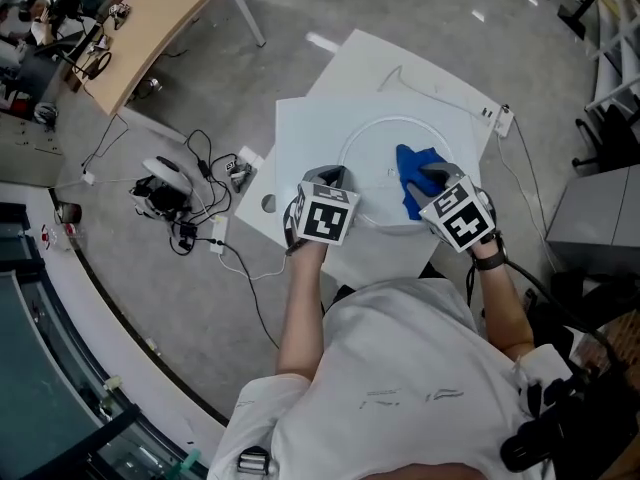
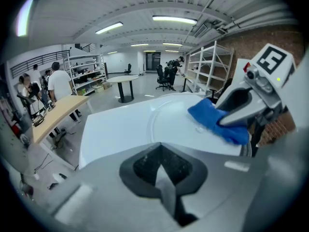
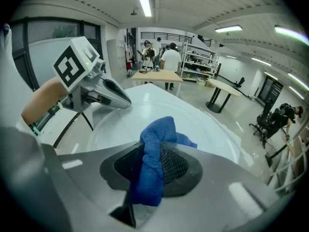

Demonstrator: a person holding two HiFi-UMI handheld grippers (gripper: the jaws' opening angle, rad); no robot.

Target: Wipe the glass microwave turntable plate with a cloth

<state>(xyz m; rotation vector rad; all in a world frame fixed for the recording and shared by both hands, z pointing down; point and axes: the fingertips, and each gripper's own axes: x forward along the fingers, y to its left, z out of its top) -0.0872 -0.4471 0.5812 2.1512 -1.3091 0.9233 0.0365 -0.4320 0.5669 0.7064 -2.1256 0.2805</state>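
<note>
- The white table (image 1: 300, 138) fills the middle of the head view, with a person in a white shirt (image 1: 420, 368) at its near edge.
- The glass turntable plate (image 1: 365, 163) lies flat on the table, reaching from one gripper to the other.
- The left gripper (image 1: 335, 178) sits at the plate's near left rim, jaws pressed together with nothing between them.
- The right gripper (image 1: 432, 176) reaches over the plate's right side, jaws clamped on bunched folds of cloth.
- The blue cloth (image 1: 408, 183) trails from those jaws onto the plate's right half.
</note>
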